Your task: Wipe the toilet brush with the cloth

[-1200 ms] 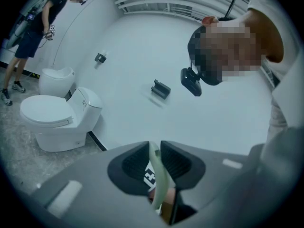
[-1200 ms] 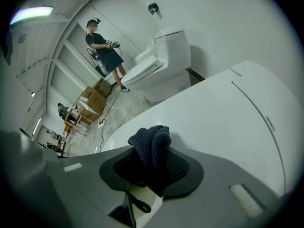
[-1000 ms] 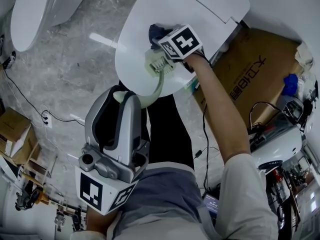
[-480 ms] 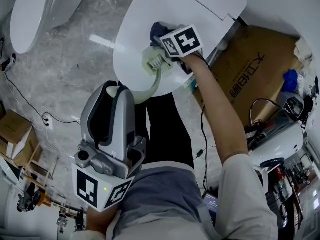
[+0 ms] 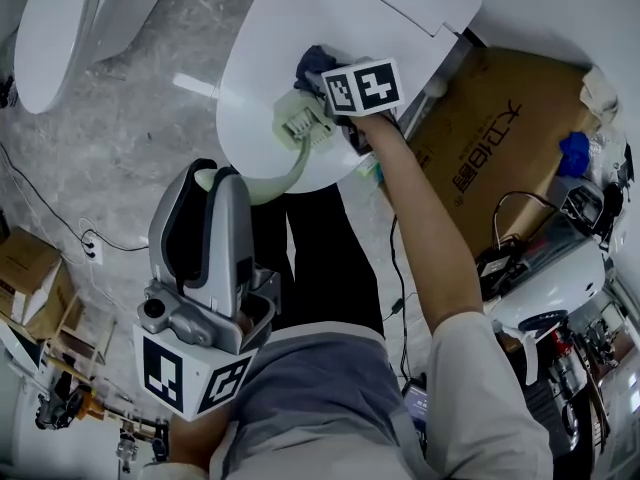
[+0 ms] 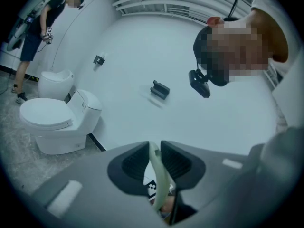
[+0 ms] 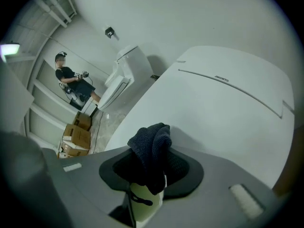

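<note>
A pale green toilet brush (image 5: 291,154) curves from my left gripper up to its ribbed head (image 5: 303,120) over a closed white toilet lid (image 5: 290,23). My left gripper (image 5: 214,180) is shut on the handle end, and the thin handle (image 6: 157,171) shows pinched between its dark pads. My right gripper (image 5: 322,80) is shut on a dark blue cloth (image 5: 313,61) and presses it against the brush head. In the right gripper view the cloth (image 7: 152,151) bulges out between the jaws, with the pale brush (image 7: 145,202) right below it.
A brown cardboard box (image 5: 485,158) stands right of the toilet. A second toilet (image 5: 55,23) is at upper left on the grey marble floor, with cables (image 5: 55,208) and small boxes (image 5: 25,268) nearby. Another person (image 6: 35,30) stands far off. Clutter fills the right edge.
My left gripper with the handle has drifted slightly left and down in the head view. The right gripper with the cloth stays at the brush head over the lid.
</note>
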`<action>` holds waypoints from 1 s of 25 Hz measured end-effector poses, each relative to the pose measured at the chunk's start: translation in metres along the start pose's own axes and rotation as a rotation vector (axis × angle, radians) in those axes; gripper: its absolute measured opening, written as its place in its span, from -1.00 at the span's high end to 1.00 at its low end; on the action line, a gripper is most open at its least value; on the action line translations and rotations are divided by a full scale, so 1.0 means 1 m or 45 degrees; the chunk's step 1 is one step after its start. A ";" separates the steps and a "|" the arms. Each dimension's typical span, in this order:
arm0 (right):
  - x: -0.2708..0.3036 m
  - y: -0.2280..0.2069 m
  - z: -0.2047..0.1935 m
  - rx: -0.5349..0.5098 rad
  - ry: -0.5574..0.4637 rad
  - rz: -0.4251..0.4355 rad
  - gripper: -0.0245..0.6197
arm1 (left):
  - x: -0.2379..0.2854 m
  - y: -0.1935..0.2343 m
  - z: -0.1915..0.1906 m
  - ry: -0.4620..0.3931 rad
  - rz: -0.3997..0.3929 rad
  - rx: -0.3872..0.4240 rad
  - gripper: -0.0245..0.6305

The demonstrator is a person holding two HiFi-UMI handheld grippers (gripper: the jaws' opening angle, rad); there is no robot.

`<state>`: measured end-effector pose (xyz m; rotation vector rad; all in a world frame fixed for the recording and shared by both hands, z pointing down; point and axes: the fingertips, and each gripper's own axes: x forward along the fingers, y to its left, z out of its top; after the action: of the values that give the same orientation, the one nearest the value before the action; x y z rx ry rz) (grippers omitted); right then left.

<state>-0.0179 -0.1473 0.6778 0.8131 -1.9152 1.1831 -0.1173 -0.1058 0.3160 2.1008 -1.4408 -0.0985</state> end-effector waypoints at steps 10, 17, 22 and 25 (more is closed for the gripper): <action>-0.011 -0.010 -0.014 0.162 -0.062 -0.052 0.53 | 0.000 0.000 0.001 0.004 0.004 0.005 0.93; -0.017 -0.016 -0.024 0.208 -0.068 -0.085 0.53 | 0.000 -0.001 0.002 0.002 0.008 0.009 0.93; -0.020 -0.019 -0.032 0.271 -0.069 -0.096 0.53 | 0.001 -0.001 0.002 0.001 0.008 0.007 0.93; -0.022 -0.020 -0.037 0.288 -0.069 -0.104 0.53 | 0.001 -0.001 0.002 0.000 0.010 0.009 0.93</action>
<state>0.0196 -0.1183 0.6798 1.0432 -1.7938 1.3555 -0.1168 -0.1071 0.3137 2.1006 -1.4512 -0.0906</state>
